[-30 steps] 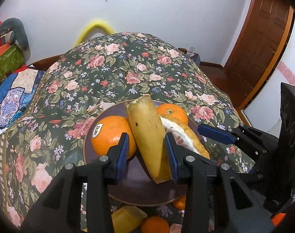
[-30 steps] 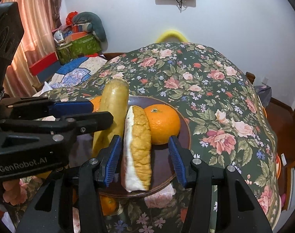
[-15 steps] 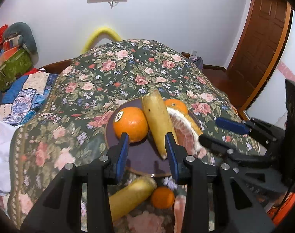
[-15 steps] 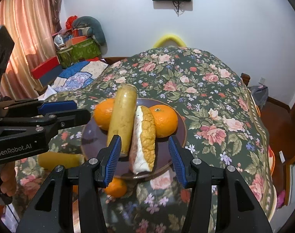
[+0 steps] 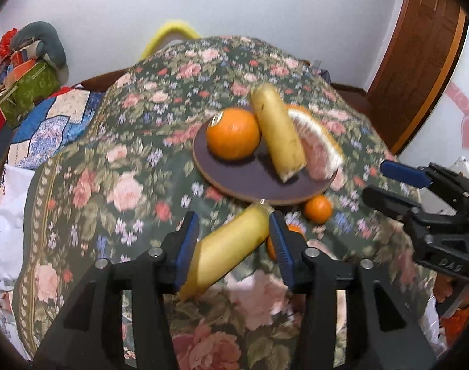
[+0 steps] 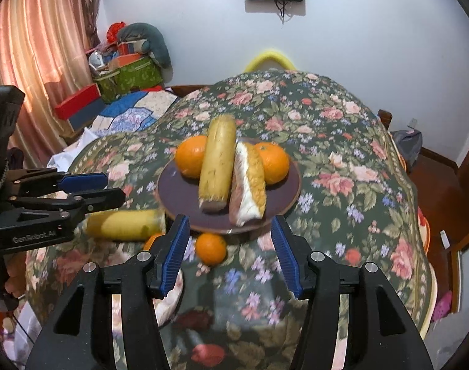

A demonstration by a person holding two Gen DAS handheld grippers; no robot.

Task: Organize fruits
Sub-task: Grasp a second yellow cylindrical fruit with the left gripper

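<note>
A dark brown plate (image 5: 243, 182) (image 6: 179, 191) on the floral tablecloth holds a large orange (image 5: 233, 137), a yellow banana piece (image 5: 277, 132) (image 6: 218, 166), a pomelo wedge (image 5: 322, 151) (image 6: 248, 182) and a second orange (image 6: 273, 162). A second banana piece (image 5: 228, 251) (image 6: 123, 223) lies on the cloth before the plate, between the jaws of my open left gripper (image 5: 234, 245). A small tangerine (image 5: 317, 209) (image 6: 210, 248) lies beside it. My right gripper (image 6: 230, 254) is open and empty, above the tangerine.
The table (image 6: 342, 141) is round and drops away on all sides. Another orange fruit (image 6: 151, 240) peeks out by the loose banana piece. A bed with boxes (image 6: 126, 74) stands to the left, a wooden door (image 5: 419, 49) to the right.
Both grippers have drawn back from the plate, leaving the banana piece and pomelo wedge on it. The left gripper now frames the loose banana piece on the cloth.
</note>
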